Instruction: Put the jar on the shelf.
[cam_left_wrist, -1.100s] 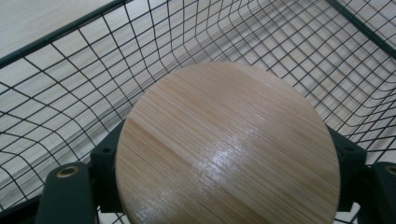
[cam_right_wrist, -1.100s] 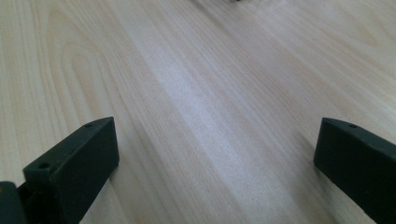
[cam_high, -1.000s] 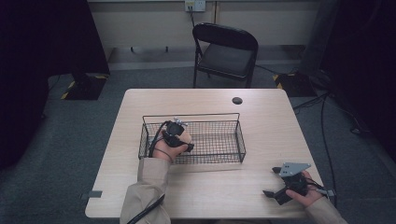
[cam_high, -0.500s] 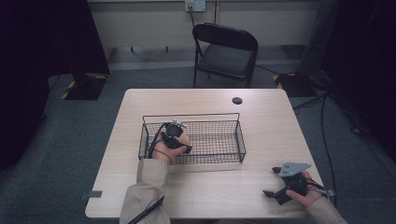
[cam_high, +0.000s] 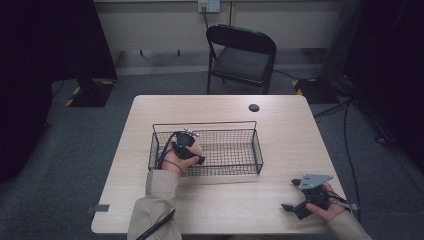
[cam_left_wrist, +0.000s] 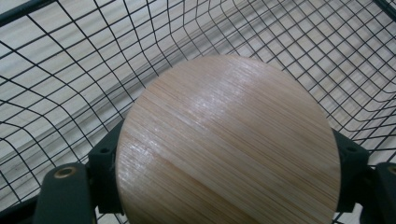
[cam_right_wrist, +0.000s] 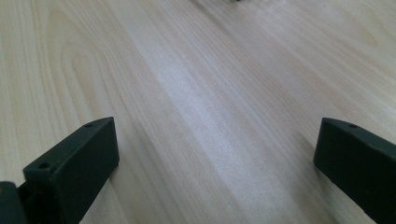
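A black wire basket (cam_high: 205, 123) stands in the middle of the light wooden table (cam_high: 225, 210). My left gripper (cam_high: 194, 154) reaches into the basket's left part. In the left gripper view, my left gripper (cam_left_wrist: 229, 154) is shut on a round wooden disc (cam_left_wrist: 224, 140), one black jaw at each edge of it, with the basket mesh (cam_left_wrist: 70, 70) close behind. My right gripper (cam_high: 291, 194) rests near the table's front right corner, well apart from the basket. In the right gripper view, my right gripper (cam_right_wrist: 215, 154) is open over bare tabletop, with nothing between the jaws.
A small black round spot (cam_high: 254, 107) sits in the table top behind the basket. A black folding chair (cam_high: 242, 55) stands beyond the far edge. Cables run over the floor at the right.
My left gripper has shifted slightly toward the near left inside the basket with the disc. The right gripper has stayed where it was.
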